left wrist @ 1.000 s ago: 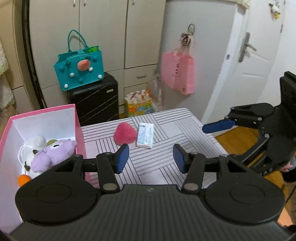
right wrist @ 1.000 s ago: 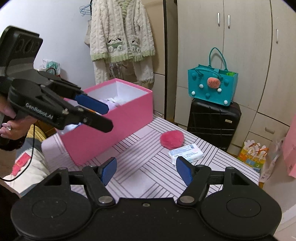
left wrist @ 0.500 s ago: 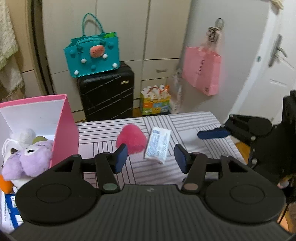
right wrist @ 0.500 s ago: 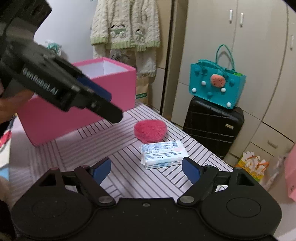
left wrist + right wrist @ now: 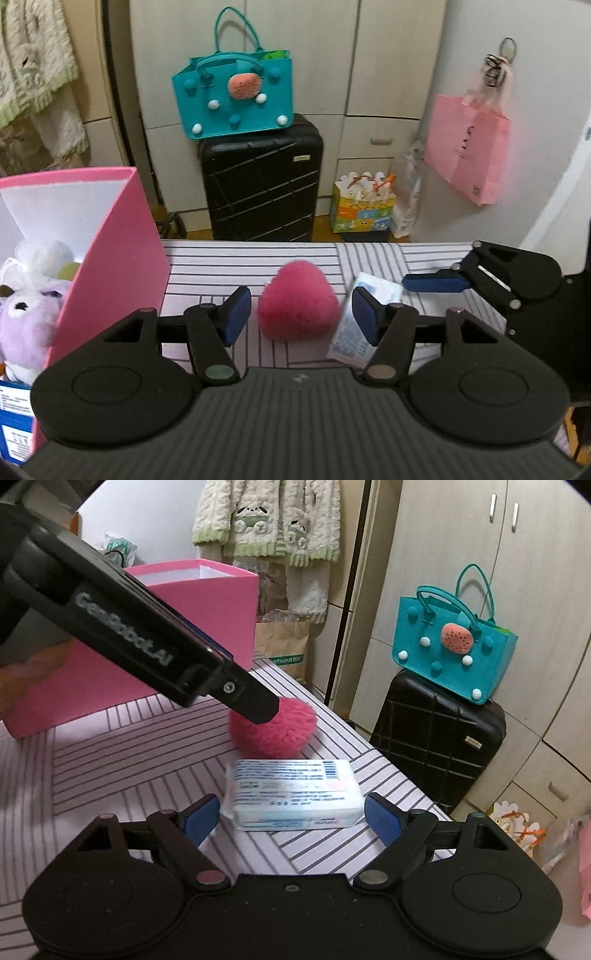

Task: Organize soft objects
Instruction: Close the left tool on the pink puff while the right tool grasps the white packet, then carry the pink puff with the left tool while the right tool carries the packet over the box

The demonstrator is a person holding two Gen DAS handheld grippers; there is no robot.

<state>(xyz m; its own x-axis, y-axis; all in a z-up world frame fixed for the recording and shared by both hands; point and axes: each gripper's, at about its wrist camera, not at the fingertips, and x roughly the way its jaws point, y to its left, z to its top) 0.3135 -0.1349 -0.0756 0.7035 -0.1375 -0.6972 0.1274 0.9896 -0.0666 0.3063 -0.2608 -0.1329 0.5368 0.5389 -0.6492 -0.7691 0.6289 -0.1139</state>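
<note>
I have the left gripper [image 5: 301, 312] straddling the pink pompom [image 5: 298, 300], jaws part open and just widened, nothing gripped; I spread them because the fluff is broad; the right gripper [image 5: 291, 814] brackets the tissue pack [image 5: 293, 793], which lies just right of the pompom on the striped table [image 5: 122, 760]; its jaws stand wide, barely opened further, pads not pressing; I judge one item per hand is the plan; the pink box [image 5: 110, 254], left of the pompom, already holds plush toys [image 5: 26, 314], so both go there.
</note>
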